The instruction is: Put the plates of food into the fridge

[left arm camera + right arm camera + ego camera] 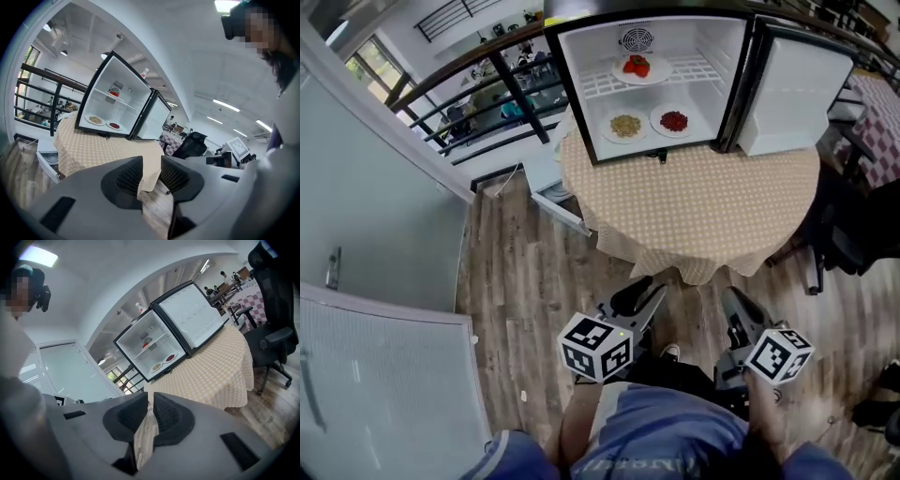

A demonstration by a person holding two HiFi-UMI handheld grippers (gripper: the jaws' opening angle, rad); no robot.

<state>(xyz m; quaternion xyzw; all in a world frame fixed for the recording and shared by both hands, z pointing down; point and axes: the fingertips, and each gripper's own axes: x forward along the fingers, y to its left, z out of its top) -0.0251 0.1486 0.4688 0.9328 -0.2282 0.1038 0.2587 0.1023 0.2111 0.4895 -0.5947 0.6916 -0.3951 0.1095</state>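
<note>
A small black fridge [581, 94] stands open at the far side of a round table [694, 206] with a yellow checked cloth. A plate of red food [639, 67] rests on its wire shelf. A plate of beige food [624, 126] and another plate of red food [673, 120] lie on its floor. Both grippers hover over the wooden floor, short of the table and close to the person's legs. My left gripper [649, 291] [151, 173] is open and empty. My right gripper [736, 300] [150, 411] has its jaws a narrow slit apart, with nothing between them.
The fridge door [797, 89] swings out to the right over the table. A black office chair [848, 234] [274, 333] stands right of the table. A dark railing [487, 84] runs behind the fridge at the left. A pale wall and door panel [375, 281] fill the left side.
</note>
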